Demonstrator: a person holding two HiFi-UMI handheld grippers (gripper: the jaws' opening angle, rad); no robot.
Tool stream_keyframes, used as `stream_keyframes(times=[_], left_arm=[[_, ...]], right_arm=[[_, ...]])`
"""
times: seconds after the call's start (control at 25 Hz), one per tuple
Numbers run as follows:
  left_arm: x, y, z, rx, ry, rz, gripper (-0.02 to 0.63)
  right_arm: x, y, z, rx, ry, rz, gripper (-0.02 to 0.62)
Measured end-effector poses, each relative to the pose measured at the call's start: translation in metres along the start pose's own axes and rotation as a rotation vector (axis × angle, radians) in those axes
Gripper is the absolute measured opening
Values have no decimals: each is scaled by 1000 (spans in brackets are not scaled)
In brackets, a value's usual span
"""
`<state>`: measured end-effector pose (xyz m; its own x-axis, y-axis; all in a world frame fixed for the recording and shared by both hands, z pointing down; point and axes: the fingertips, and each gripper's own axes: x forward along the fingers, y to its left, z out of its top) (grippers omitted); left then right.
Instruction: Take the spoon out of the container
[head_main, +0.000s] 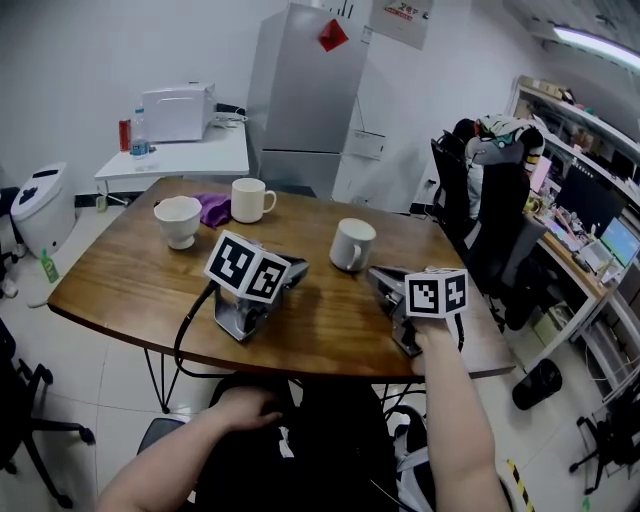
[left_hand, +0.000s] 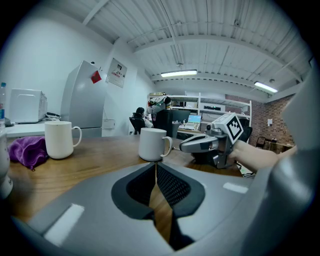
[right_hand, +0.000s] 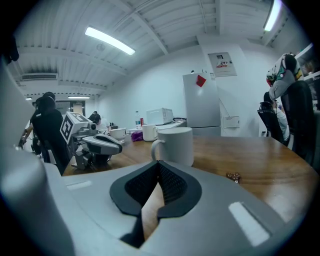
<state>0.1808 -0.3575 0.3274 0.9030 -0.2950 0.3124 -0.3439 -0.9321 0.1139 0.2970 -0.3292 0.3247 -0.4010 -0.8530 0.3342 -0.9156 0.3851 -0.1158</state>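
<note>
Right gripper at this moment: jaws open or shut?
Shut and empty: the right gripper shows its pads meeting at the tips, nothing between them; the white mug stands upright beyond.

Bare brown wooden tabletop (head_main: 120, 270) open at 9 o'clock of the left gripper (head_main: 296, 268), white ceramic mug (head_main: 352, 244) close at 2 o'clock, cream handled mug (head_main: 250, 199), white footed cup (head_main: 178, 220) and purple cloth (head_main: 212, 208) crowding 10 to 11 o'clock

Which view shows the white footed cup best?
Head view: the white footed cup stands whole, rim to foot. The right gripper view shows the cup small and far; the left gripper view catches only a sliver at its left edge.
</note>
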Motion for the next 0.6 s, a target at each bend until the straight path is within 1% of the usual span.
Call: stream_keyframes(times=[0.48,0.6], left_arm=[[0,-1,-1,0,1,-6,11],[-7,3,-1,2,4,-3,11]], right_arm=[[-2,1,-1,-1,0,-4,2],[3,7,3,-3,-6,-1,2]])
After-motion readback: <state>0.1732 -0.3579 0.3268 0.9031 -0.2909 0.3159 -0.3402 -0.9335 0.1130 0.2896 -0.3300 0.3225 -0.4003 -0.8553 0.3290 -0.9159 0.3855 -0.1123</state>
